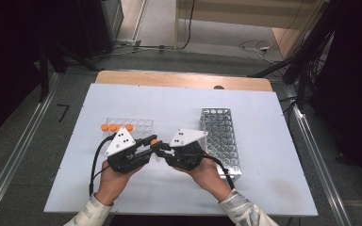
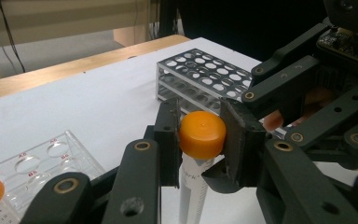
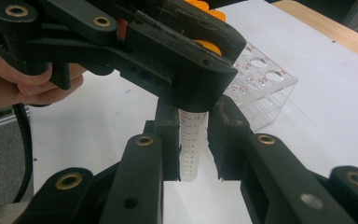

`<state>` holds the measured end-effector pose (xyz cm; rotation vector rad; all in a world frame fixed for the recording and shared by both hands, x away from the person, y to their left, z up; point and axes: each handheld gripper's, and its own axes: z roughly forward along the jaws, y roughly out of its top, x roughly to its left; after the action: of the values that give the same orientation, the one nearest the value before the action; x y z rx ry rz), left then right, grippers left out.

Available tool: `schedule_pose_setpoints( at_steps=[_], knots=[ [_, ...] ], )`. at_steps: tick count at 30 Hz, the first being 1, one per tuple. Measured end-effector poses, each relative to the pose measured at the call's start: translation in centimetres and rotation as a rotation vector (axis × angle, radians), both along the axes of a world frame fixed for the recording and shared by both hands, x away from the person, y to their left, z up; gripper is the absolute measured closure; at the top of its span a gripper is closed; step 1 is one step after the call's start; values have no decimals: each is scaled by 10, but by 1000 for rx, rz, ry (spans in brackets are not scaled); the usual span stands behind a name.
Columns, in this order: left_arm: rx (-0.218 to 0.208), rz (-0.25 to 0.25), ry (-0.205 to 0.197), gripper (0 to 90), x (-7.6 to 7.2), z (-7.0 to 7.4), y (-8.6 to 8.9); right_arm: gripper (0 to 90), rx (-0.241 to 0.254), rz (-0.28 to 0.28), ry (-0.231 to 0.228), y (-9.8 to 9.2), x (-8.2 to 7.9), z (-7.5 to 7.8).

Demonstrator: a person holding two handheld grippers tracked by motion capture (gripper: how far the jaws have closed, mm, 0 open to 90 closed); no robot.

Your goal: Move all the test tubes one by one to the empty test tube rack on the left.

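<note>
We hold the left tongs (image 2: 200, 135) clamped on the orange cap (image 2: 203, 134) of the tube (image 2: 192, 189). The clear rack (image 1: 139, 125) sits just beyond the left tongs on the tabletop (image 1: 264, 188). We hold the right tongs (image 3: 193, 140) clamped on the tube body below the cap. The metal rack (image 1: 221, 134) stands just right of them.

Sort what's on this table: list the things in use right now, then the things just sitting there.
In use:
- clear graduated plastic tube
- its orange screw cap
- left gripper
- right gripper

Sitting by:
- clear plastic rack with orange-capped tubes
- empty metal mesh rack
</note>
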<state>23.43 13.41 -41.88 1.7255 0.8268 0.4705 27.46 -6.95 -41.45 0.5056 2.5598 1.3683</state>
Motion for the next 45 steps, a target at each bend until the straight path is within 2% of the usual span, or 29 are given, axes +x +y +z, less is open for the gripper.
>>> schedule_pose_setpoints(
  at_steps=[6,7,8,12,15,18,25,28,35,39,45],
  knots=[
    [4,-4,0,704,0,2,1,714,3,2,-5,0,0,0],
    [11,3,-6,704,0,4,2,670,4,3,-1,-1,-1,1],
    [6,8,-9,704,0,5,4,579,5,9,4,-1,-1,1],
    [-26,25,-16,705,1,11,13,408,3,10,19,-3,-1,0],
    [-33,39,-18,704,2,15,19,330,0,-6,26,-7,-1,0],
    [-34,52,-22,704,4,17,22,268,-8,-21,13,-12,-1,0],
    [-39,93,-20,704,10,21,33,238,5,-68,-5,-35,-4,1],
    [-36,105,-14,704,12,23,36,232,12,-100,-35,-47,-8,2],
    [-21,139,-21,704,18,25,42,230,19,-129,-40,-68,-16,4],
    [-9,168,-42,705,21,29,45,231,43,-146,-42,-81,-19,4],
    [-7,202,-51,705,31,30,46,233,80,-180,-34,-96,-19,4]
  ],
)
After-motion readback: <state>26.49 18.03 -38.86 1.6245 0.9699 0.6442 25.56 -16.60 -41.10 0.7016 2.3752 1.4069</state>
